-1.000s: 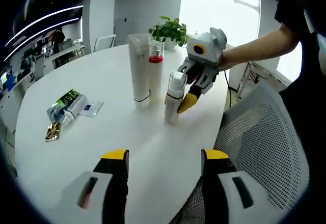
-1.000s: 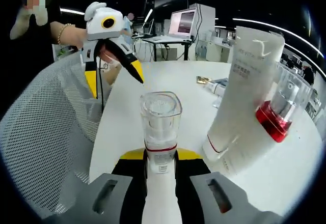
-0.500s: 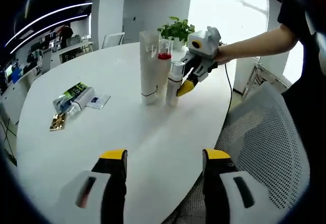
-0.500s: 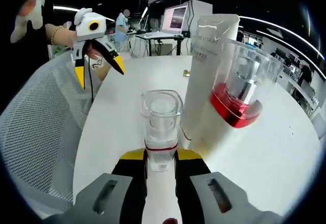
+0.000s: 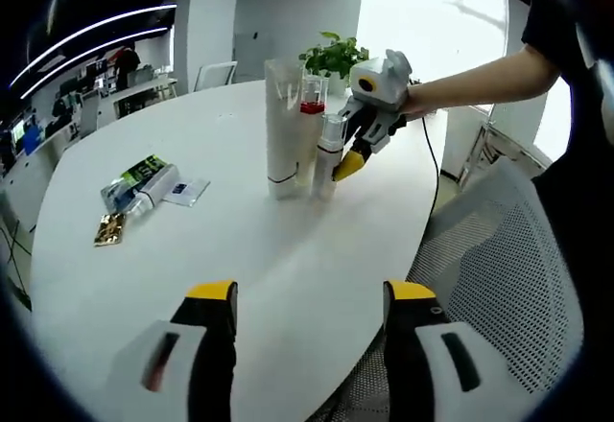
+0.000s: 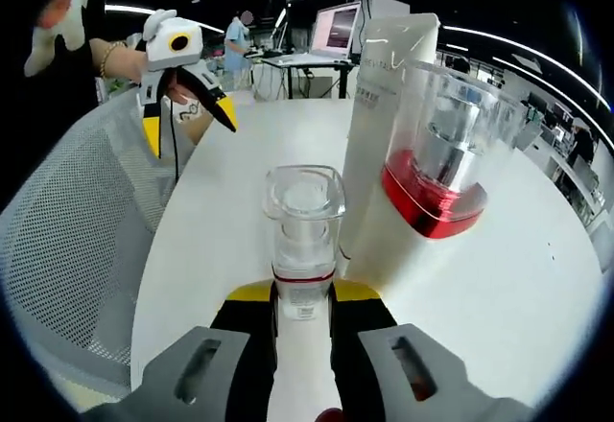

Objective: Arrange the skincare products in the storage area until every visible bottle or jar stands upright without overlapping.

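On the white round table [image 5: 240, 249] a tall white tube [image 5: 281, 129] stands upright with a red-collared, clear-capped bottle [image 5: 311, 115] just behind it. Beside them stands a small white bottle with a clear cap [image 5: 328, 158], and my right gripper [image 5: 357, 150] is shut on it. In the right gripper view that bottle [image 6: 303, 249] sits between the jaws, close to the white tube [image 6: 379, 125] and the red-collared bottle [image 6: 436, 168]. My left gripper [image 5: 307, 345] stands open over the near table edge with nothing in it; it also hangs open in the air as the left gripper [image 6: 187, 86].
A green-labelled tube [image 5: 139, 184], a flat sachet [image 5: 189, 192] and a gold packet [image 5: 108, 229] lie on the table's left side. A potted plant [image 5: 336, 58] stands at the far edge. A mesh chair [image 5: 499, 278] is by the table's right edge.
The right gripper has carried the small clear-capped bottle in against the white tube and the red-collared bottle. The left gripper has pulled back a little and stays open.
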Demonstrator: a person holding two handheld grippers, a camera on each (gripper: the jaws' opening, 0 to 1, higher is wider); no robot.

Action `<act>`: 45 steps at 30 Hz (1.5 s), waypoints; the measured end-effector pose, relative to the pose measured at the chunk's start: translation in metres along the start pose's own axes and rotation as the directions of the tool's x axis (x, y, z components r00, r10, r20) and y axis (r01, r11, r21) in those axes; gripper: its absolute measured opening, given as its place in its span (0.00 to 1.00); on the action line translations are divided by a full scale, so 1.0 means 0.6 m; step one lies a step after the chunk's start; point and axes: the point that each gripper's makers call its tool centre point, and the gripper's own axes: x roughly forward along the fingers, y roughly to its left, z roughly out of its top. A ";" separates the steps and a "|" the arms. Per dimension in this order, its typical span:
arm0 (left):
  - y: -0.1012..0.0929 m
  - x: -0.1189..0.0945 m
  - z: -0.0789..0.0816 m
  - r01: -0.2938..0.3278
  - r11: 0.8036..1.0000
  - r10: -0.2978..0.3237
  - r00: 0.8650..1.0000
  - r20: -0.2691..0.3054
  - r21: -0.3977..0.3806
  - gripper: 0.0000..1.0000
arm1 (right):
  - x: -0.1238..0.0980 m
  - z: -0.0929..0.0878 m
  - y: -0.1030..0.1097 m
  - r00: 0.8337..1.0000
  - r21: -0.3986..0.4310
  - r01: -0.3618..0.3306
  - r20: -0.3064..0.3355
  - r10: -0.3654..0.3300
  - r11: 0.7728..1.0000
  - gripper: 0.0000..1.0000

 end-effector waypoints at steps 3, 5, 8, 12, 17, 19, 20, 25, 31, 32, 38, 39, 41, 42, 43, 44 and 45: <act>0.001 0.001 -0.001 0.002 1.000 -0.002 1.000 -0.002 0.003 0.55 | -0.001 0.000 0.000 1.000 0.018 0.002 0.003 -0.002 1.000 0.20; 0.001 0.001 0.000 0.002 1.000 -0.002 1.000 -0.002 0.005 0.55 | -0.002 -0.001 0.000 1.000 0.025 0.004 0.002 -0.004 1.000 0.20; 0.001 0.001 0.005 0.001 1.000 -0.001 1.000 0.004 0.008 0.55 | -0.005 -0.005 0.000 1.000 0.032 0.008 -0.002 -0.008 0.999 0.22; 0.004 -0.003 0.008 -0.005 1.000 0.005 1.000 0.012 0.012 0.55 | -0.011 -0.011 0.002 1.000 0.029 0.020 -0.024 -0.019 0.999 0.23; 0.010 -0.012 0.004 -0.017 1.000 0.016 1.000 0.021 0.017 0.56 | -0.024 -0.019 0.007 0.998 0.050 0.052 -0.049 -0.049 0.997 0.30; 0.012 -0.016 0.002 -0.023 1.000 0.022 1.000 0.022 0.017 0.56 | -0.029 -0.029 0.009 0.996 0.053 0.063 -0.064 -0.059 0.997 0.31; 0.013 -0.018 0.001 -0.026 1.000 0.025 0.999 0.023 0.018 0.57 | -0.031 -0.030 0.011 0.995 0.055 0.069 -0.069 -0.065 0.996 0.32; 0.016 -0.027 -0.001 -0.048 0.999 0.048 0.998 0.040 0.001 0.60 | -0.046 -0.039 0.015 0.990 0.083 0.125 -0.081 -0.118 0.989 0.40; 0.023 -0.041 -0.002 -0.075 0.996 0.077 0.995 0.061 -0.039 0.63 | -0.055 -0.033 0.030 0.982 0.114 0.177 -0.082 -0.168 0.978 0.53; 0.023 -0.044 -0.002 -0.081 0.996 0.084 0.994 0.065 -0.048 0.63 | -0.057 -0.032 0.033 0.981 0.120 0.184 -0.080 -0.176 0.975 0.53; 0.033 -0.060 -0.004 -0.107 0.991 0.113 0.991 0.078 -0.075 0.66 | -0.062 -0.027 0.047 0.975 0.151 0.218 -0.078 -0.208 0.964 0.58; 0.035 -0.063 -0.003 -0.112 0.990 0.119 0.990 0.081 -0.081 0.66 | -0.062 -0.026 0.048 0.974 0.154 0.225 -0.071 -0.216 0.962 0.59; 0.037 -0.067 -0.001 -0.119 0.989 0.127 0.988 0.087 -0.089 0.67 | -0.062 -0.021 0.057 0.972 0.174 0.236 -0.064 -0.228 0.956 0.61; 0.037 -0.069 0.000 -0.122 0.988 0.131 0.987 0.092 -0.096 0.67 | -0.064 -0.018 0.059 0.970 0.178 0.243 -0.062 -0.236 0.953 0.62; 0.038 -0.071 0.000 -0.124 0.987 0.133 0.987 0.093 -0.099 0.67 | -0.065 -0.016 0.061 0.967 0.185 0.253 -0.060 -0.246 0.950 0.63; 0.040 -0.072 0.001 -0.127 0.987 0.137 0.986 0.096 -0.100 0.68 | -0.066 -0.014 0.064 0.965 0.194 0.262 -0.054 -0.257 0.945 0.64; 0.040 -0.073 0.003 -0.128 0.987 0.138 0.985 0.099 -0.100 0.68 | -0.068 -0.012 0.066 0.963 0.206 0.269 -0.048 -0.265 0.941 0.65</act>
